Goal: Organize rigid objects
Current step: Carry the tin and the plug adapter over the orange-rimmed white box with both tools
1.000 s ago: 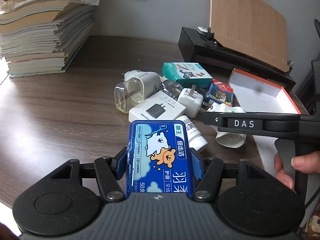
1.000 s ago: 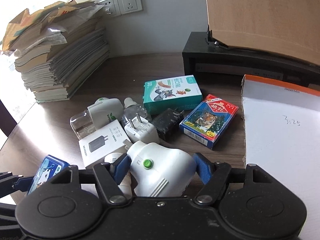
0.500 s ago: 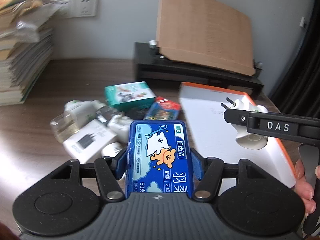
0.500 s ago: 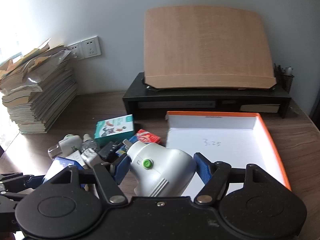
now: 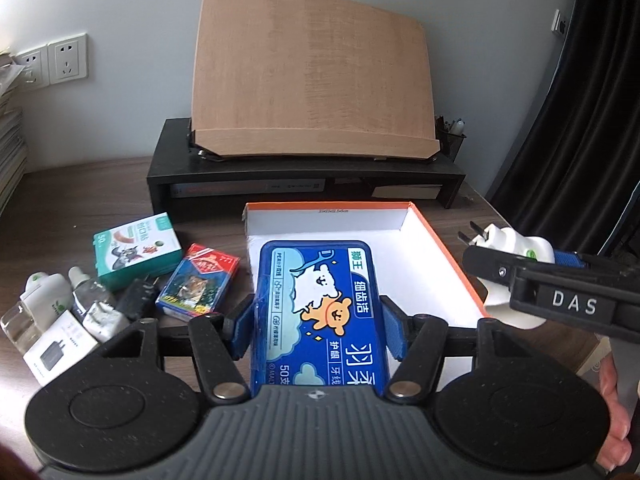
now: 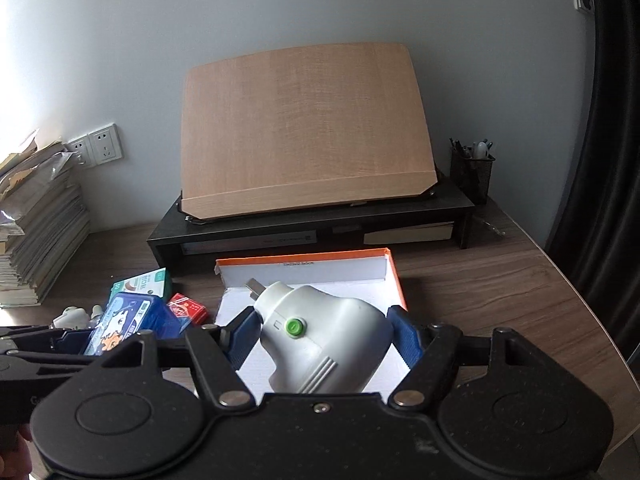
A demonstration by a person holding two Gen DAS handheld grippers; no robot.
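Note:
My left gripper (image 5: 318, 330) is shut on a blue floss-pick box (image 5: 318, 304) and holds it over the near left part of the orange-rimmed white tray (image 5: 440, 248). My right gripper (image 6: 326, 338) is shut on a white plug-in device with a green button (image 6: 324, 344) and holds it above the same tray (image 6: 394, 276), at its right side. In the left wrist view the white device (image 5: 516, 248) shows at the right, beyond the tray's rim. The blue box also shows in the right wrist view (image 6: 128, 320).
Left of the tray lie a green-white box (image 5: 136, 248), a card pack (image 5: 198, 282), a black adapter (image 5: 136, 300), small bottles (image 5: 86, 292) and a white charger box (image 5: 56, 352). A black stand (image 5: 304, 184) with a wooden board (image 5: 312, 80) is behind. Paper stacks (image 6: 36, 236) are at left.
Both grippers swung right from the pile of items to the tray, carrying the blue box and the white plug-in device. Both have risen above the tray.

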